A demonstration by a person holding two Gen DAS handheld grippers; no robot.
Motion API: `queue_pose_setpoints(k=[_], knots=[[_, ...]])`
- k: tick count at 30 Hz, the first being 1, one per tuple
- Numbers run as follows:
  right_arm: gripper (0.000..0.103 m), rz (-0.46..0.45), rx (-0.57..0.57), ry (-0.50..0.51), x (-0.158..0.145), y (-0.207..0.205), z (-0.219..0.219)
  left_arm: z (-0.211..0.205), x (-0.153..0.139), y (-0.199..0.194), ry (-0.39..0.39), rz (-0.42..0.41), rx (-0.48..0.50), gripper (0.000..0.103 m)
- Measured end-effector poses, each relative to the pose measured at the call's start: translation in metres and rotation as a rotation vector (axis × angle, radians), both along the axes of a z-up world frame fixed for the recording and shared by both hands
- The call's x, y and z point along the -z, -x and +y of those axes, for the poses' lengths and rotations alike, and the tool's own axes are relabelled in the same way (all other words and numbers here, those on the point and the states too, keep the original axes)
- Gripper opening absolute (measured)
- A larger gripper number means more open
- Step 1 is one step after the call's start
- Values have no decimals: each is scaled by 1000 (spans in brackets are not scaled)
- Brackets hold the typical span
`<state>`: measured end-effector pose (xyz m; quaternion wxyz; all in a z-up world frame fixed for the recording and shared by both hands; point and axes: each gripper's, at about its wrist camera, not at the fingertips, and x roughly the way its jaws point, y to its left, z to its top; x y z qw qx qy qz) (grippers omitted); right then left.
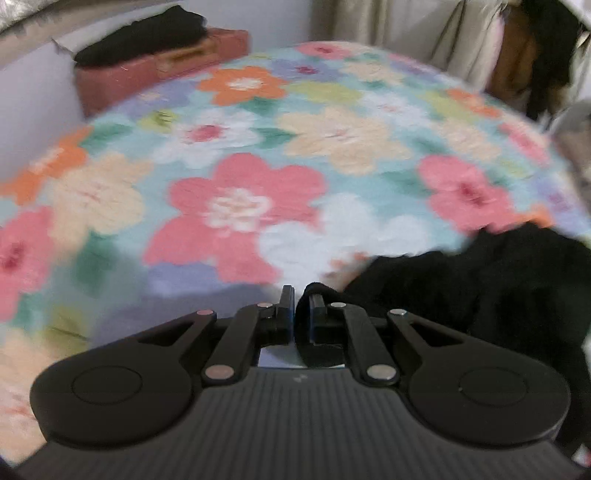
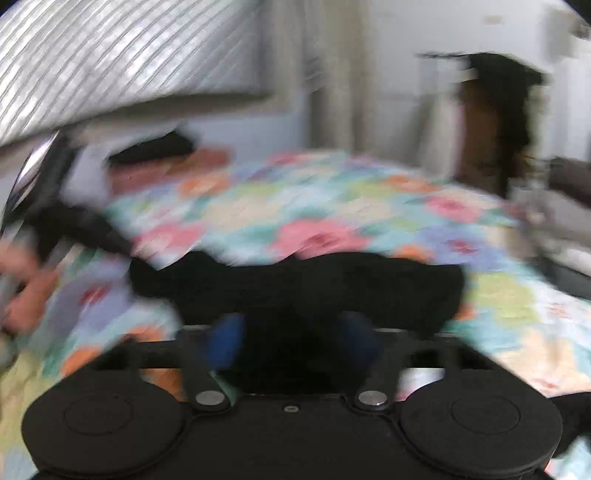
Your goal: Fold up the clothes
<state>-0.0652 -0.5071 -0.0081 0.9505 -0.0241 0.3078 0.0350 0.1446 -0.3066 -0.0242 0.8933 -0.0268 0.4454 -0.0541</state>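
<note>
Floral bedspread (image 1: pixel 258 155), beige curtain (image 1: pixel 399 33), red box (image 1: pixel 155 70)

My left tool (image 1: pixel 295 295): matt black plastic, shiny metal pivots. Black garment (image 1: pixel 480 288) right of it: soft matt cloth. Bedspread (image 1: pixel 258 166) ahead: fuzzy floral cloth.

No readable text, labels, brands or numbers in either wrist view. Only candidate is a small pale mark on the ribbed top of the left gripper (image 1: pixel 300 297) body, too small and blurred to read. Right wrist view is motion-blurred throughout, nothing legible there.
</note>
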Motion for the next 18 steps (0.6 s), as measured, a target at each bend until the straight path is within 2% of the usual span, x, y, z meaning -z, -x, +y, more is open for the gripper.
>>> queue_pose_setpoints(k=[2, 4, 5, 7, 8, 10, 11, 13, 14, 16, 17, 18], knots=[[82, 67, -41, 64, 16, -8, 29, 11, 10, -1, 128, 101, 1, 8], [81, 70, -111, 121, 23, -11, 50, 20, 18, 0, 240, 190, -5, 11], [82, 50, -132, 140, 24, -13, 57, 22, 19, 1, 265, 210, -2, 14], [83, 30, -150, 137, 27, -21, 62, 26, 21, 1, 306, 236, 4, 26], [83, 36, -155, 122, 31, -29, 61, 26, 19, 1, 315, 229, 8, 29], [83, 65, -142, 106, 40, -44, 58, 26, 15, 0, 337, 221, 16, 45], [82, 68, -129, 105, 43, -51, 57, 26, 14, 0, 353, 225, 20, 49], [82, 48, -115, 99, 47, -62, 56, 27, 12, -1, 384, 233, 28, 62], [81, 40, -116, 101, 48, -67, 57, 28, 11, -1, 403, 237, 36, 65], [63, 37, -132, 140, 52, -73, 62, 31, 9, -3, 440, 242, 53, 74], [33, 46, -141, 162, 54, -76, 64, 32, 8, -4, 445, 244, 59, 75], [13, 59, -150, 168, 55, -77, 64, 31, 7, -5, 443, 244, 70, 78]])
